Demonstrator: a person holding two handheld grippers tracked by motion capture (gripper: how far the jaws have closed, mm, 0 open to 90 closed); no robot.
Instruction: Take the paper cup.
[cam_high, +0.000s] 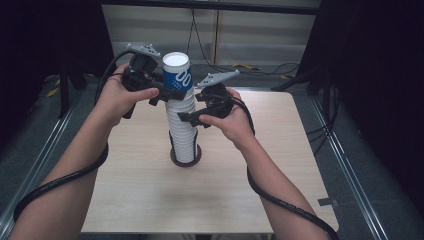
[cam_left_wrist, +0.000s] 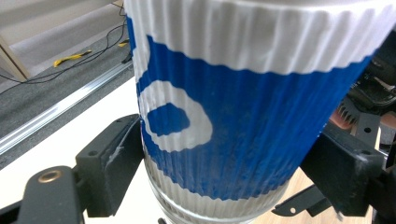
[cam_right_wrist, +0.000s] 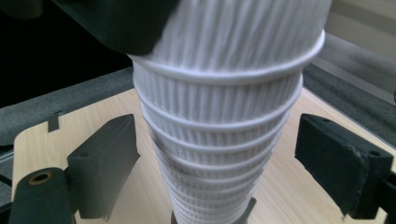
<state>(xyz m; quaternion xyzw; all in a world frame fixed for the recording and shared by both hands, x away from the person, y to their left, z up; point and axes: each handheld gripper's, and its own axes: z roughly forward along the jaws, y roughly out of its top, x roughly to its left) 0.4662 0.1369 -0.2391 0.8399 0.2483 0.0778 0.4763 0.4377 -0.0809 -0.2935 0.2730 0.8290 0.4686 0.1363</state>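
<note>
On the pale wooden bench, your left hand-held gripper clamps the blue-and-white ribbed paper cup topping the tall stack of white ribbed cups at centre; your right hand-held gripper stands wide around the stack, just below.

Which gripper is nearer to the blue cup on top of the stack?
Left. The left gripper has its jaws around the blue cup; the right gripper is lower, jaws open beside the white stack.

Overhead view; gripper views near cup stack
</note>
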